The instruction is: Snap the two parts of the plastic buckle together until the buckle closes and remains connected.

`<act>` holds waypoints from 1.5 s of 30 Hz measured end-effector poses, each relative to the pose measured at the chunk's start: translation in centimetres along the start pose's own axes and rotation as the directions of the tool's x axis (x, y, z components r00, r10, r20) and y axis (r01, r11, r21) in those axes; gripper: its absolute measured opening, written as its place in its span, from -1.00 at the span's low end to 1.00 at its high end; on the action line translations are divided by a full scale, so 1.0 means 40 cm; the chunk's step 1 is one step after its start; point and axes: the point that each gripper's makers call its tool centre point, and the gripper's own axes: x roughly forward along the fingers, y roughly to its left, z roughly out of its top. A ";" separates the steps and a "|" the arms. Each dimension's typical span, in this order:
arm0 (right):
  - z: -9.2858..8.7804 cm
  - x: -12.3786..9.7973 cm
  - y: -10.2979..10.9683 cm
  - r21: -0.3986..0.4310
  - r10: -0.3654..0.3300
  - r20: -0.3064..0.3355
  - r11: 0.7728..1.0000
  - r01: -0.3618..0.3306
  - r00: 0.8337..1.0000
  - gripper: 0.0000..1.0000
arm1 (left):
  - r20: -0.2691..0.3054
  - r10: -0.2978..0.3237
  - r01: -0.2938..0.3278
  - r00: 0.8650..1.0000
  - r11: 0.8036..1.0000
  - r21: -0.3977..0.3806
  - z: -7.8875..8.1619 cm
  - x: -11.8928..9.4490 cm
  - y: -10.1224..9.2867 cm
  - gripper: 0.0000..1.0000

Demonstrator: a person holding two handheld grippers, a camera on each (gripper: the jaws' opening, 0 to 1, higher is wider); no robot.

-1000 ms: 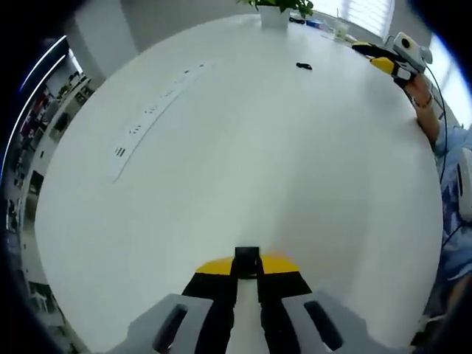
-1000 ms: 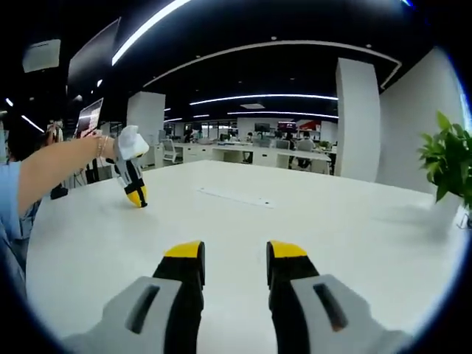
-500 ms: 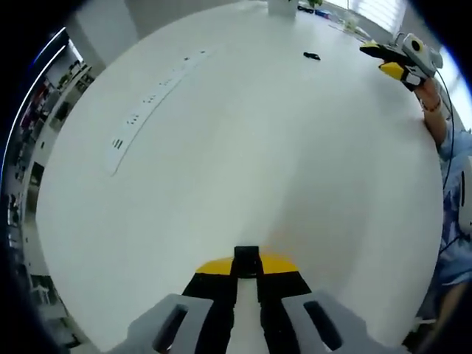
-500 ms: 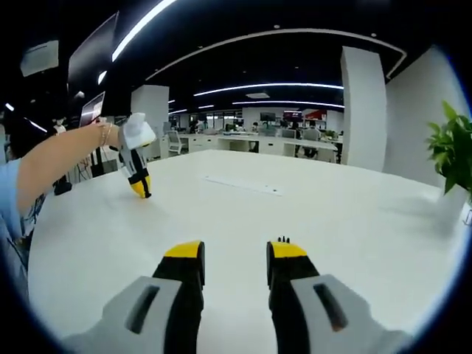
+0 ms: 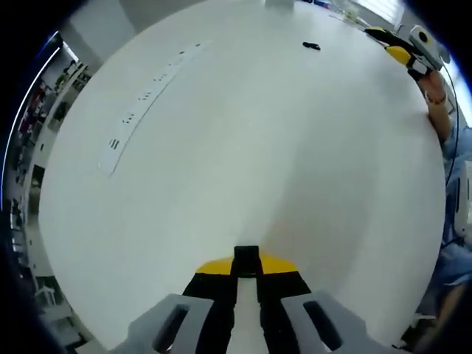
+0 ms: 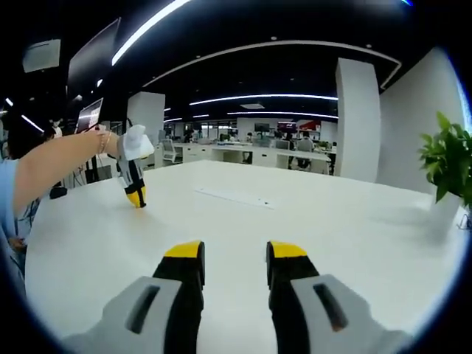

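While far off, buckle piece (image 5: 311, 46) beyond tool (image 5: 246, 259)

A round white table (image 5: 243, 147) carries a small black buckle piece (image 5: 311, 46) and a flush socket strip (image 5: 147, 99).

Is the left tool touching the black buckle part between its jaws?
Touching: the left gripper view shows the left tool closed on the black buckle part, jaws pressed against both its sides.

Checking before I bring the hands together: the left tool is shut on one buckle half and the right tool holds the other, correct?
Not quite. The right tool is open and empty, as the right gripper view shows. The left tool is indeed shut on one buckle half.
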 end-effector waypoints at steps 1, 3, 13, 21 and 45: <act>0.001 0.000 -0.001 0.002 0.000 0.002 1.000 0.000 1.000 -0.32 | -0.001 -0.002 0.002 1.000 1.000 -0.007 0.000 0.000 -0.001 -0.82; 0.002 -0.001 -0.008 0.005 -0.009 0.006 1.000 0.009 1.000 -0.32 | -0.002 0.001 -0.001 1.000 1.000 -0.017 -0.001 0.000 -0.003 -0.82; 0.009 -0.003 0.007 -0.002 -0.002 0.007 1.000 0.002 1.000 -0.33 | -0.036 0.028 -0.028 0.999 1.000 0.004 0.003 -0.003 0.000 -0.84; 0.006 0.004 0.011 -0.028 -0.002 -0.002 1.000 0.002 1.000 -0.33 | -0.041 0.015 -0.015 0.999 1.000 0.015 -0.004 -0.006 -0.033 -0.84; -0.004 0.024 -0.016 -0.103 -0.035 -0.048 0.994 0.030 0.998 -0.35 | -0.018 0.010 -0.009 1.000 1.000 0.025 -0.044 -0.032 -0.083 -0.83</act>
